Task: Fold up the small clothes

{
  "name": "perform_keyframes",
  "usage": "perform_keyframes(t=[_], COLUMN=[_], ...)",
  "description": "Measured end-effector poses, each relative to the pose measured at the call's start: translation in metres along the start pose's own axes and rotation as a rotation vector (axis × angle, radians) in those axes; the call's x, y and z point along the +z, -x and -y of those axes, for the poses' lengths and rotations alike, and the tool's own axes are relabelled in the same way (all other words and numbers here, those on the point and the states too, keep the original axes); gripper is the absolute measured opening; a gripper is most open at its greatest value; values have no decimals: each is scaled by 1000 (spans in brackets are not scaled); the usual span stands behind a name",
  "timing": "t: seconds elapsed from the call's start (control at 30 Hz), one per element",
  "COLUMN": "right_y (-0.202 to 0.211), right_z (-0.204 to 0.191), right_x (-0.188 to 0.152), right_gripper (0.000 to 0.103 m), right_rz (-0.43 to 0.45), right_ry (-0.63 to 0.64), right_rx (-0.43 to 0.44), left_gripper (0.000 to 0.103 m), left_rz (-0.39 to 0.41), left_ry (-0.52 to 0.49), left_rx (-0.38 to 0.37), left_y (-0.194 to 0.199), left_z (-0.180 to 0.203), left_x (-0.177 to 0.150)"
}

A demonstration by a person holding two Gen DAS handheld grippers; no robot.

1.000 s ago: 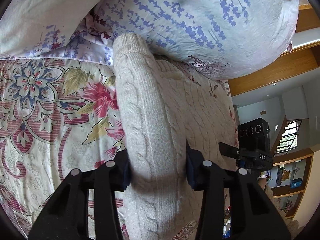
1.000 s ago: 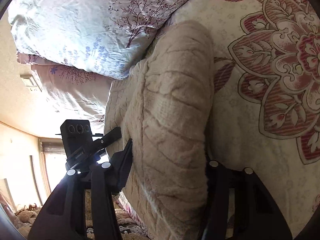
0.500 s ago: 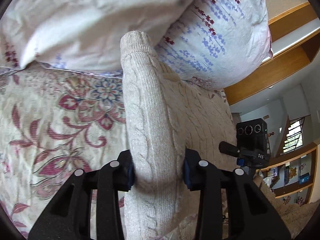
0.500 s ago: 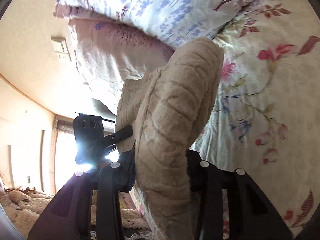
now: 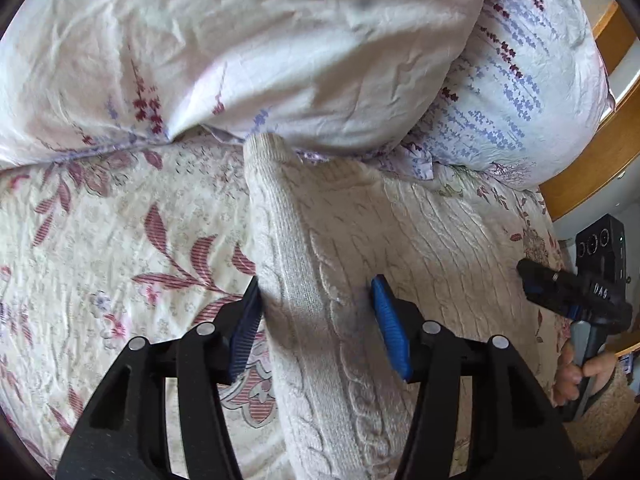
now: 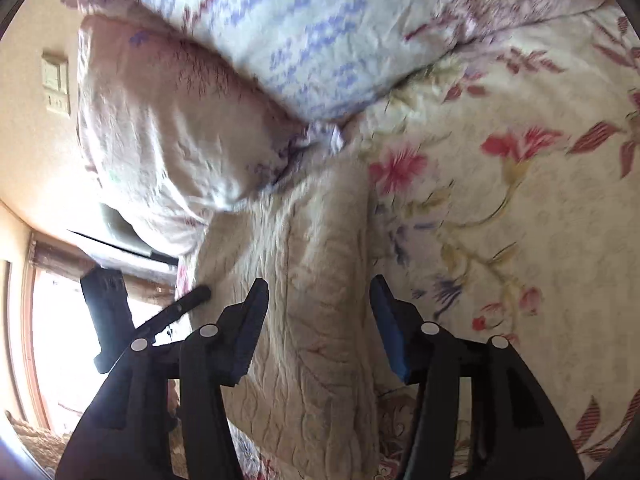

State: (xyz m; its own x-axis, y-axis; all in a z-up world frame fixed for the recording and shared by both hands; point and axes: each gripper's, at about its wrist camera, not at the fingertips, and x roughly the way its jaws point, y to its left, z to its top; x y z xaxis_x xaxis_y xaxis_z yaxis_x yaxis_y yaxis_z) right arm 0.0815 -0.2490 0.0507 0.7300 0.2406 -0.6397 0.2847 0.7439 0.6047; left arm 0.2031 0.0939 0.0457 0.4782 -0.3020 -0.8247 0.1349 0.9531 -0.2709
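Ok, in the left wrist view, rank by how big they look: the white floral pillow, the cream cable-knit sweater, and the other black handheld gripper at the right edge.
1. White floral pillow, though fisheye nearness makes its lead unsure.
2. Cream cable-knit sweater, close behind.
3. Black handheld gripper, clearly smallest.

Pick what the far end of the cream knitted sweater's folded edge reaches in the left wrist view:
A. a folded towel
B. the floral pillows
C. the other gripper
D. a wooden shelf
B: the cream knitted sweater lies on the floral bedspread, and the far tip of its folded edge meets the floral pillows.
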Motion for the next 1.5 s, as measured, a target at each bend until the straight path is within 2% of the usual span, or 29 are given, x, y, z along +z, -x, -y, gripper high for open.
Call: perform_keyframes(t=[0.03, 0.1, 0.17, 0.23, 0.27, 0.3, 0.33, 0.47, 0.6, 0.7, 0.77, 0.83, 0.87, 0.9, 1.0, 1.13, 1.17, 1.2, 1.23, 1.37, 1.4, 1.5], right_y=[8, 8, -5, -18, -27, -34, -38, -34, -37, -40, -33, -14, -2, 10, 23, 12, 8, 1, -5, -14, -7, 30], right_z=[4, 11, 15, 19, 17, 13, 9, 8, 21, 23, 18, 10, 6, 2, -2, -8, -8, -9, -8, -18, -25, -49], right_x=[7, 21, 33, 32, 32, 33, 34, 42, 38, 37, 37, 31, 26, 21, 5, -20, -26, -29, -34, -41, -44, -65], right_gripper=[55, 55, 55, 54, 49, 27, 9, 9, 9, 11, 18, 43, 57, 58, 58, 55, 41, 36, 36, 37, 37, 37], right_rz=[42, 62, 27, -32, -56, -64, -62, -8, -27, -51, -79, -64, -40, -27, -49, -128, -128, -127, -129, -67, -43, 92], right_ry=[-20, -67, -86, -87, -84, -71, -45, 12, 6, -8, -13, 5, 27, 47, 88, 164, 189, 213, 234, 281, 301, 411], right_rx=[19, 31, 33, 49, 63, 62, 44, -75, -194, -193, -119, -58, -61, -65, -76, -128, -168, -243, -300, -398, -411, -379], left_gripper=[55, 55, 56, 58, 58, 58, 58, 58, 60, 61, 61, 61, 61, 61, 61, 61, 61, 61, 61, 63, 62, 66], left_rz=[39, 93, 105, 78, 57, 31, 3, -47, -65, -65, -55, -32, -24, -18, -21, -17, -24, -38, -49, -21, -14, 43], left_ry=[-31, -93, -169, -225, -234, -234, -232, -248, -274, -285, -264, -238, -223, -207, -173, -208, -220, -237, -264, -355, -350, -319], left_rx=[2, -25, -40, -35, -34, -37, -36, -27, -10, 7, -34, -72, -74, -74, -68, -14, 6, 37, 70, 161, 156, 50], left_y=[9, 23, 25, 13, 5, -2, -10, -27, -40, -41, -30, -14, -8, -2, 10, 16, 14, 9, 2, -6, 0, 27], left_z=[7, 26, 49, 69, 74, 75, 77, 78, 84, 83, 78, 69, 64, 58, 47, 50, 50, 51, 54, 67, 67, 65], left_x=[1, -1, -2, -3, -3, -3, -3, -7, -4, -4, -5, -10, -13, -17, -29, -42, -44, -45, -48, -55, -55, -63])
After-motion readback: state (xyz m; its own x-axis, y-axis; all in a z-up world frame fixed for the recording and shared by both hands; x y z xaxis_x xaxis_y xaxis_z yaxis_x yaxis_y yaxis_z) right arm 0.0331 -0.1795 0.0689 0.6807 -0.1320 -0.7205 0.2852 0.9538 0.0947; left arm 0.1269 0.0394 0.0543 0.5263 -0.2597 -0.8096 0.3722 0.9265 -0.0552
